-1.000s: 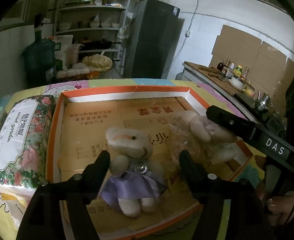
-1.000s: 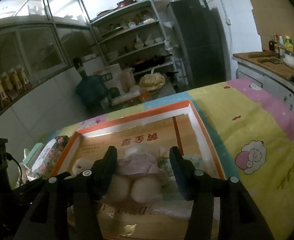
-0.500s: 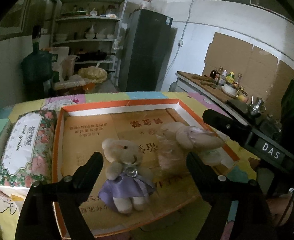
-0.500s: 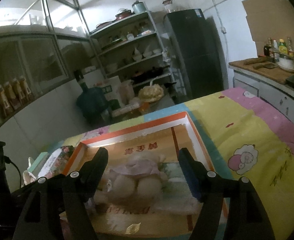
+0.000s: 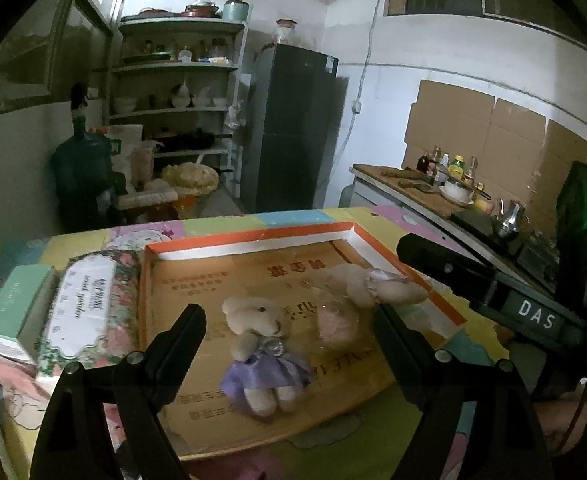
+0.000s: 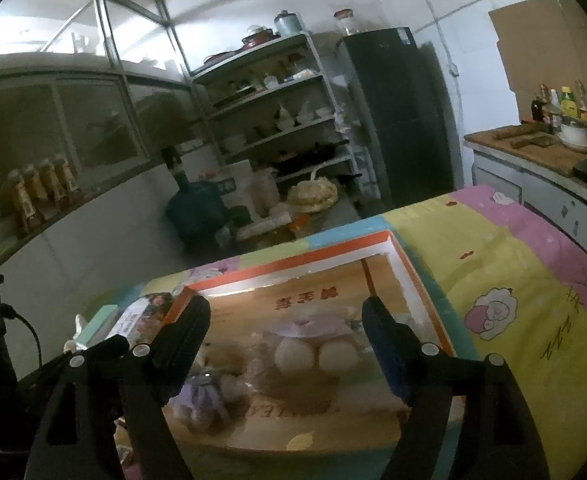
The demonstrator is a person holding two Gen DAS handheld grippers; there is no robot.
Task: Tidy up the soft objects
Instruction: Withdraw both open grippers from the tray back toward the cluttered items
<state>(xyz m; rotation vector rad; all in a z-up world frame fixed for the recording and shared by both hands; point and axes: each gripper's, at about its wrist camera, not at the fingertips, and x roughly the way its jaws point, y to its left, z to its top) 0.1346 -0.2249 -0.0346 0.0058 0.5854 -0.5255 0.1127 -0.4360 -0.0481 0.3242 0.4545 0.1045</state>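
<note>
A shallow orange-rimmed cardboard tray (image 5: pixel 253 238) lies on the table. In it a cream bear in a purple dress (image 5: pixel 261 356) lies on its back. My left gripper (image 5: pixel 289 320) hangs open just above and behind it, fingers well clear on both sides. A second cream bear in a lilac dress (image 5: pixel 369 288) lies at the tray's right on crinkled clear plastic (image 5: pixel 333 320). In the right wrist view my right gripper (image 6: pixel 285 312) is opening, its pads off the lilac-dress bear (image 6: pixel 313 344) below. The purple-dress bear (image 6: pixel 205 396) shows blurred at lower left.
A floral tissue pack (image 5: pixel 85 312) and a green box (image 5: pixel 17 304) lie left of the tray on the patterned tablecloth (image 6: pixel 513 280). The right gripper's black body (image 5: pixel 533 316) reaches in from the right. A counter with bottles (image 5: pixel 449 176) stands beyond.
Both grippers have drawn back and up from the bears while their jaws widened. The right gripper let go of the lilac-dress bear, which now lies in the tray.
</note>
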